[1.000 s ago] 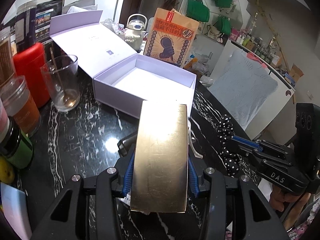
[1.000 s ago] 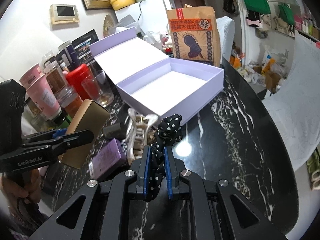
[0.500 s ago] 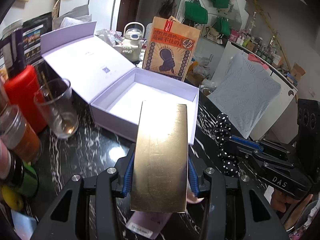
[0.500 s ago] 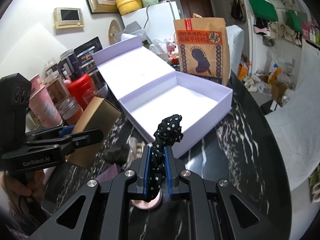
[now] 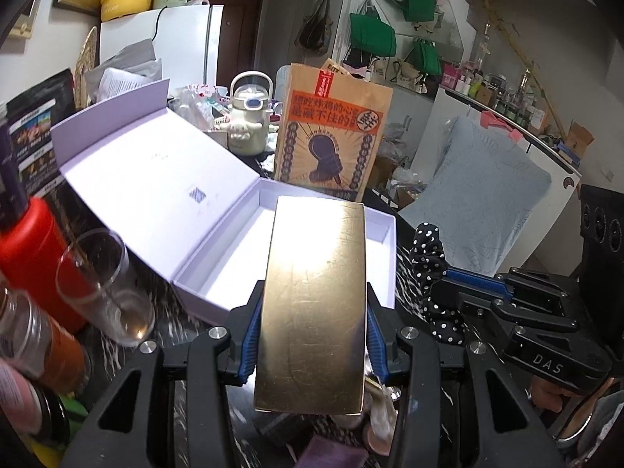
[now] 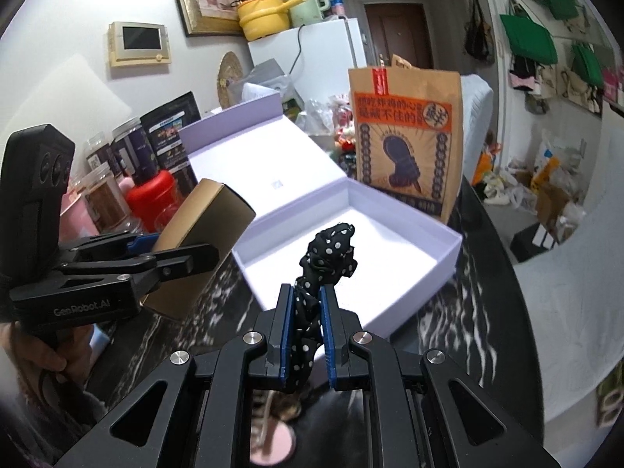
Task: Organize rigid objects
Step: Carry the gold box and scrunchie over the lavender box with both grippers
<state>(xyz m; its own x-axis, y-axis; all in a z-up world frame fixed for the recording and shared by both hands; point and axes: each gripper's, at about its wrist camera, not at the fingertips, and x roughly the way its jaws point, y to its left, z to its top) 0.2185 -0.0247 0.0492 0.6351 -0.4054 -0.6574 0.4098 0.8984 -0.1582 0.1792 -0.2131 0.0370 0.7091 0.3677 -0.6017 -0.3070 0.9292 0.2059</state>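
Left wrist view: the left tongs (image 5: 312,335) clamp a gold box (image 5: 314,304), held above the desk (image 5: 175,323) just before the open lilac box (image 5: 195,288).

Right wrist view: the right tongs (image 6: 306,329) pinch a dotted scrunchie (image 6: 325,257) near that box's front wall.

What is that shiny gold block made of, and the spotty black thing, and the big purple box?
Flat gold box: probably card with metallic foil; it glares brightly and shows fine scratches. Black white-dotted hair tie: soft fabric, bunched and crumpled. Open lilac gift box: most likely stiff matte cardboard, with straight thick walls and no shine.
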